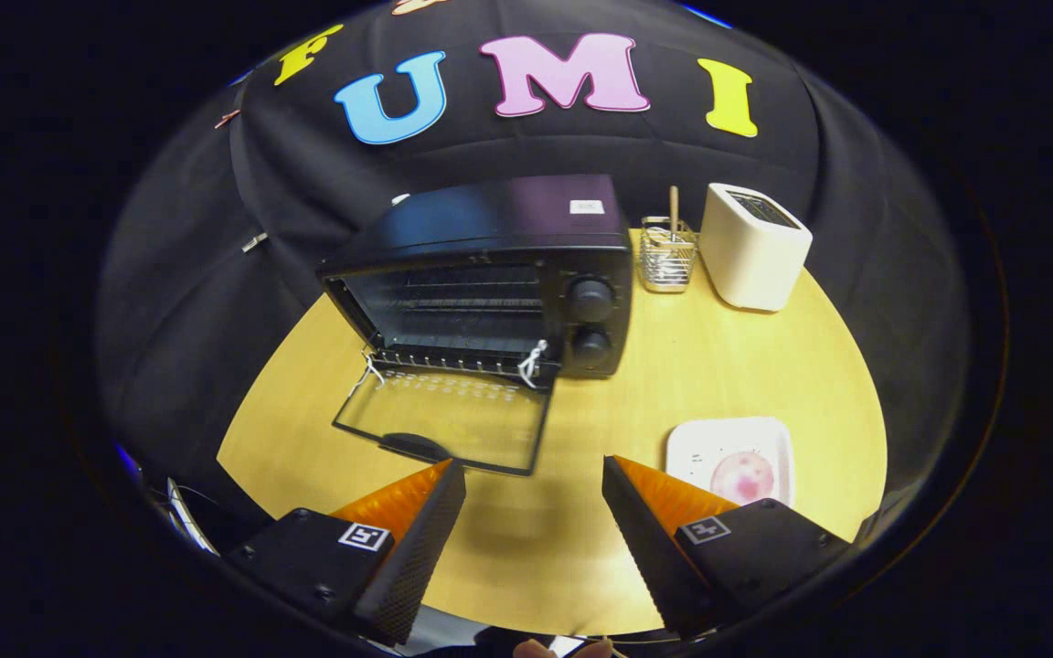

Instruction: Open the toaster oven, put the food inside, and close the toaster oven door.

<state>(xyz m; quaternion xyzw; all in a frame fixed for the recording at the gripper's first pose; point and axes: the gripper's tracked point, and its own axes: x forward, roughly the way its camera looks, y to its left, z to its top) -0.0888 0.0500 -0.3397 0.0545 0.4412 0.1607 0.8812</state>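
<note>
In the gripper view, the gripper [534, 475] is held above a yellow table [581, 429], its two fingers spread wide apart with nothing between them but bare tabletop. Nothing is gripped.

The oven [499, 274] is seen beyond the fingers, toward the back of the table and slightly to the left of the gap between them. Its door [444, 420] is dropped fully open and lies flat on the table, the glass pane facing up (the table is seen through it). The dark handle [412, 446] at the door's front edge sits just ahead of the left finger [417, 539], apart from it. White cords are tied at both hinge corners of the door. Inside the oven a wire rack [462, 306] is visible, and two round knobs [591, 320] are stacked on the right of the front panel.

The food [743, 476], a pinkish round piece, lies on a white square plate [700, 443] just beside the right finger [654, 539], on its outer side, well apart from the oven.

Behind, to the right of the oven, a wire holder [667, 259] and a white toaster [753, 247] stand side by side.
</note>
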